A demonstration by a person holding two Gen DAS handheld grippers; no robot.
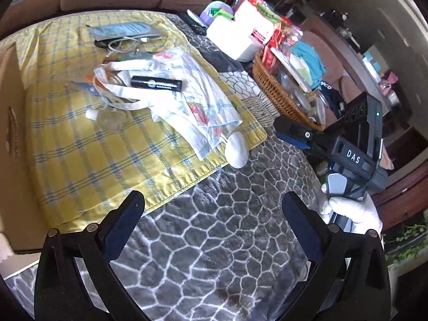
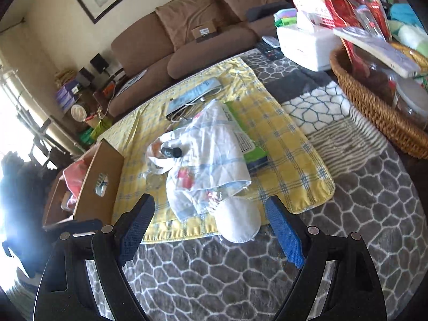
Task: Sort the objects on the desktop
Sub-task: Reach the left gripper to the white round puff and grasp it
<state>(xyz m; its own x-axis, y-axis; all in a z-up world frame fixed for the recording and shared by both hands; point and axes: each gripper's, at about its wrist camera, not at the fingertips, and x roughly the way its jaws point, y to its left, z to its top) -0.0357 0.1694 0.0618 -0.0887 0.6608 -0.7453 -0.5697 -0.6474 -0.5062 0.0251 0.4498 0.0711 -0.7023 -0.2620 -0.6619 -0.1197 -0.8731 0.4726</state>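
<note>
A yellow plaid cloth (image 1: 80, 147) (image 2: 289, 155) covers part of the table. On it lie a crumpled white printed bag (image 1: 182, 91) (image 2: 211, 155), a black tube (image 1: 156, 83) (image 2: 171, 151), a cable bundle (image 1: 128, 42) and a blue packet (image 1: 120, 29). A white mask (image 1: 236, 149) (image 2: 238, 222) rests at the cloth's near edge. My left gripper (image 1: 212, 203) is open over the grey patterned cover, with nothing between its fingers. My right gripper (image 2: 210, 206) (image 1: 286, 132) is open; the mask shows between its blue pads (image 2: 283, 230), untouched. A white-gloved hand (image 1: 353, 214) holds it.
A cardboard box (image 1: 10, 133) (image 2: 99, 179) stands at the cloth's left side. A full wicker basket (image 1: 275, 88) (image 2: 374, 107) and a white box (image 1: 232, 40) (image 2: 302, 45) crowd the right. A green flat pack (image 2: 248, 147) lies under the bag. A brown sofa (image 2: 187, 40) is behind.
</note>
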